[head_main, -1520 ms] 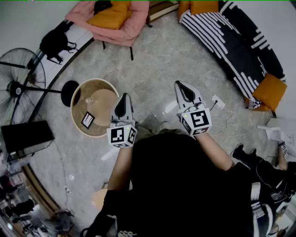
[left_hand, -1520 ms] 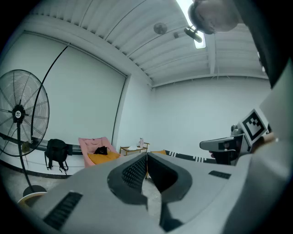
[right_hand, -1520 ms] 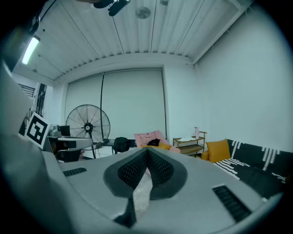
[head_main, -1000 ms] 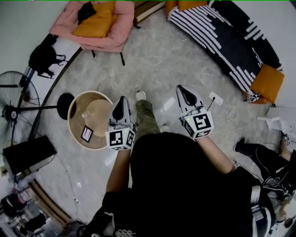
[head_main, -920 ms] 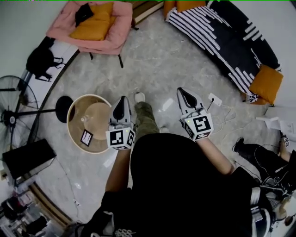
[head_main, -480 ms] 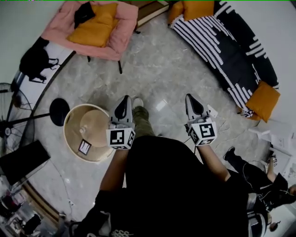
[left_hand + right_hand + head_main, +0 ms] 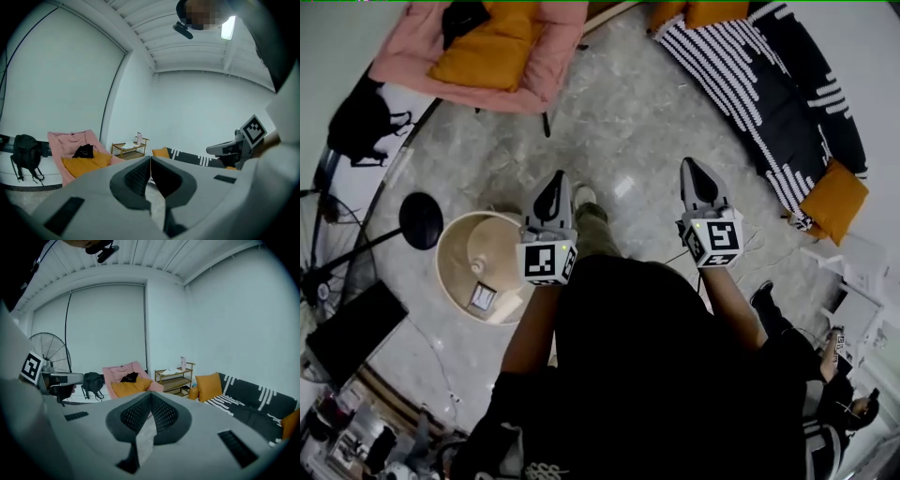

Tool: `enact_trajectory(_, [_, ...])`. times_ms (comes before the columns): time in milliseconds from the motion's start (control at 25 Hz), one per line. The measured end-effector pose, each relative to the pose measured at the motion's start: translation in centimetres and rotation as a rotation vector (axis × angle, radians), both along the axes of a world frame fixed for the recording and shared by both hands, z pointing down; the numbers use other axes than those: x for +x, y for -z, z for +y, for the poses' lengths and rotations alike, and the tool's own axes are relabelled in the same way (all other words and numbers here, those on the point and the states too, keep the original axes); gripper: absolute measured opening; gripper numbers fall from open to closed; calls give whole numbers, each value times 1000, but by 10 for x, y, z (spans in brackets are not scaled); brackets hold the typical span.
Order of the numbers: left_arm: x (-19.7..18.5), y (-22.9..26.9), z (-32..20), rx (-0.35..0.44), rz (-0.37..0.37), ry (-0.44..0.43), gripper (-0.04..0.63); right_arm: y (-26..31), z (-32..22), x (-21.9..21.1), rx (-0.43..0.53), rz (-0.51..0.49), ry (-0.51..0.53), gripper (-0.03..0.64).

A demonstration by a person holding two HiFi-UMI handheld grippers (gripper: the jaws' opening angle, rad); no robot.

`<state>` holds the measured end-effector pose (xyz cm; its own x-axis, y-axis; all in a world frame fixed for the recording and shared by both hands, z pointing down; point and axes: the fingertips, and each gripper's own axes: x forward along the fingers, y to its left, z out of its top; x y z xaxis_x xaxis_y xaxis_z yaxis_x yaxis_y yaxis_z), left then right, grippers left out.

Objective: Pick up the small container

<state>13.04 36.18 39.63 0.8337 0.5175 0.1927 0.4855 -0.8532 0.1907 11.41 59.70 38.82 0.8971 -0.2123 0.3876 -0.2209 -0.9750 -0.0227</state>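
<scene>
Black clothing of the person fills the lower frame. Above it, the left claw (image 7: 555, 177) and right claw (image 7: 688, 166) are both closed tight and empty. At middle left stands a round beige worktop (image 7: 450, 246), and the small container (image 7: 478, 267) sits near its centre, well apart from both claws. Farther off are a pink chair (image 7: 553, 47) at upper left and a striped sofa (image 7: 750, 75) at upper right.

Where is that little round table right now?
In the head view, the round table stands on the floor at the left side. It is just left of the left gripper and right of the black fan base.
</scene>
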Motion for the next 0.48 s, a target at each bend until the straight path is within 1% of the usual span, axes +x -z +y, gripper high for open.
enact_trajectory(200, [37,6,-15,-24,25,-10,22,0,-26,35,-9,-29,19,21])
enact_trajectory(360, [52,1,-38,-23,25,-10,21,15,-52,52,-2,10,22,21])
enact_trajectory(480, [63,4,-57,-38,22,8,21,21,-78,64,-1,14,64,21])
